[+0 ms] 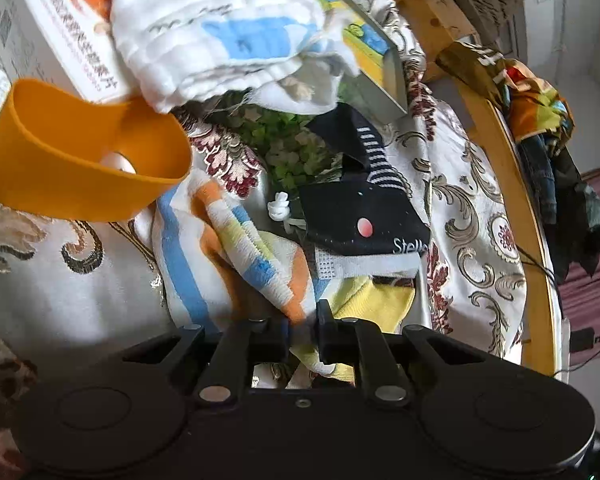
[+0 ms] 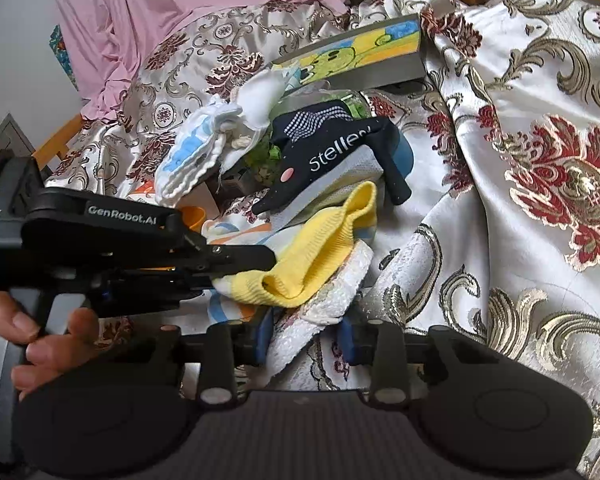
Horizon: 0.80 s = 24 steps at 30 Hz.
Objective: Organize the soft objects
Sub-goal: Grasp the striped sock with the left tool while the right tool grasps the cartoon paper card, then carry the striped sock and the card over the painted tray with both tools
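The two grippers meet at a pile of soft cloths on a shiny cream bedspread with gold and red flower patterns [image 2: 520, 208]. The pile is the landmark here.

At the near edge of the pile, the right gripper [image 2: 306, 340] has its blue fingers [image 2: 262, 340] on both sides of a bumpy white towel [image 2: 332, 296]. They look pressed on the towel's edge. A hand [image 2: 40, 344] holds the left gripper [image 2: 236, 266], which comes in from the left side of the pile. Its black fingers are shut tight on the fold of a soft yellow knit cloth [image 2: 320, 248]. In the left wrist view the left gripper [image 1: 304, 330] pinches that cloth where the yellow cloth [image 1: 380, 300] meets a striped towel in orange, blue and white [image 1: 228, 240].

In the middle of the pile lies a dark navy sock with a pink dot and white letters [image 2: 328, 160]. Under it something green and leafy [image 1: 292, 144] peeks out.

Left of the pile stands an orange plastic ring-shaped cup [image 1: 80, 168]. I cannot tell what the pale round thing inside it is.

At the far side of the pile lies a crumpled white quilted cloth with blue patches [image 1: 220, 32]. It rests partly on a white and orange cardboard box [image 1: 48, 32] and on a flat grey box with a yellow and blue cartoon picture [image 2: 364, 56]. Both boxes look closed.

Farthest back, behind the pile, hangs a pink cloth [image 2: 160, 20].
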Available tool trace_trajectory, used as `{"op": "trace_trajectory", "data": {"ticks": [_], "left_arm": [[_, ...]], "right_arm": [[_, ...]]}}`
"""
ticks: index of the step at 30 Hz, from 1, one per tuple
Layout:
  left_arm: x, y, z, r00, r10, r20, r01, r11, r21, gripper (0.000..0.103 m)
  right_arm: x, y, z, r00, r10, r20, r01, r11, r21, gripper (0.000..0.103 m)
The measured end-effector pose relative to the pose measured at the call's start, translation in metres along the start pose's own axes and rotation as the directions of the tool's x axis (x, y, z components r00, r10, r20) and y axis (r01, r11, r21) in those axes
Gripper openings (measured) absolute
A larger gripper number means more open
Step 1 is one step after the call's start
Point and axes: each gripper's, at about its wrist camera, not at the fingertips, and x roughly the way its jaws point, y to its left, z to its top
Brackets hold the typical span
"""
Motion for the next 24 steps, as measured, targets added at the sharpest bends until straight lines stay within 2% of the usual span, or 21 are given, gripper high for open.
{"op": "trace_trajectory", "data": {"ticks": [2, 9, 11, 13, 17, 20, 24], "left_arm": [[-0.007, -0.003, -0.003, 1.0, 0.007, 0.015, -0.007, 1.0, 0.025, 0.013], [-0.039, -0.011, -0.014, 0.996, 0.036, 0.085, -0.043, 0.996, 0.077, 0.011], [-0.048, -0.015, -0.019, 0.993, 0.054, 0.106, -0.065, 0.993, 0.098, 0.01], [-0.057, -0.019, -0.025, 0.987, 0.082, 0.137, -0.1, 0.986, 0.13, 0.011], [-0.074, -0.028, -0.043, 0.971, 0.134, 0.198, -0.174, 0.963, 0.205, 0.01], [-0.086, -0.039, -0.056, 0.948, 0.156, 0.278, -0.233, 0.934, 0.271, 0.009], [-0.097, -0.055, -0.066, 0.934, 0.165, 0.318, -0.278, 0.894, 0.352, 0.009]], "right_arm": [[-0.003, 0.002, 0.0, 1.0, -0.004, 0.008, 0.004, 1.0, -0.014, 0.029], [-0.015, 0.018, -0.008, 0.997, -0.061, 0.052, 0.068, 0.987, -0.146, 0.024], [-0.021, 0.023, -0.01, 0.992, -0.088, 0.085, 0.103, 0.978, -0.181, 0.015], [-0.03, 0.029, -0.012, 0.983, -0.124, 0.136, 0.153, 0.962, -0.227, 0.012], [-0.04, 0.039, -0.018, 0.971, -0.139, 0.194, 0.191, 0.94, -0.282, 0.012], [-0.046, 0.041, -0.019, 0.97, -0.126, 0.209, 0.184, 0.94, -0.288, 0.012], [-0.063, 0.04, -0.02, 0.961, -0.1, 0.258, 0.173, 0.946, -0.275, 0.012]]}}
